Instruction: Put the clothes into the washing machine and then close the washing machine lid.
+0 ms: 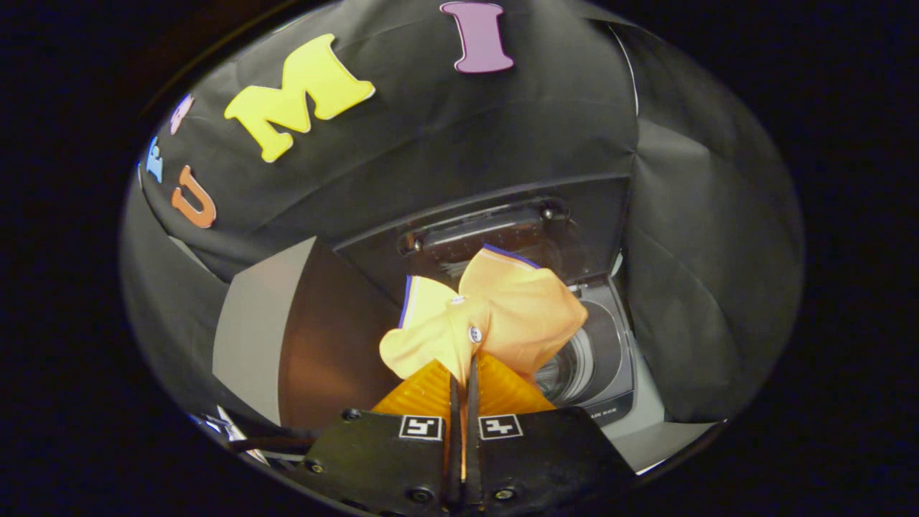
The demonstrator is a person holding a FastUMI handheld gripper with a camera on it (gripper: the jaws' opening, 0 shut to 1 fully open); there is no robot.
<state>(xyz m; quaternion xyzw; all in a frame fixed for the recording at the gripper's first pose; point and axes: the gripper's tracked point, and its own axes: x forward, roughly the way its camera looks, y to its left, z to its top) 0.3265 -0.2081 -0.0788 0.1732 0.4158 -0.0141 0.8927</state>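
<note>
Claw (463, 373) clenched on the orange garment (495, 309): both orange ribbed fingers (420, 393) pressed nearly together, thin fold of fabric pinched between the tips. Black finger mounts at the base, each with a small square marker (421, 427). Garment looks like a small orange polo shirt, bunched and lifted, fanning out just above and ahead of the fingertips; two white buttons (474, 334) on the placket right by the pinch, dark blue trim along the collar edge (408, 298). Shirt hangs in the air in front of the washing machine (610, 359), not yet inside. Machine is a grey top-loader just beyond the fingers and to their right; round drum opening (567, 370) partly hidden behind the shirt. Its dark lid (502, 222) stands raised open behind the shirt, handle bar across it. To the left of the fingers, a grey and brown panel (301, 337), cannot tell what it is. Black cloth booth wall (431, 129) behind and around everything.
</note>
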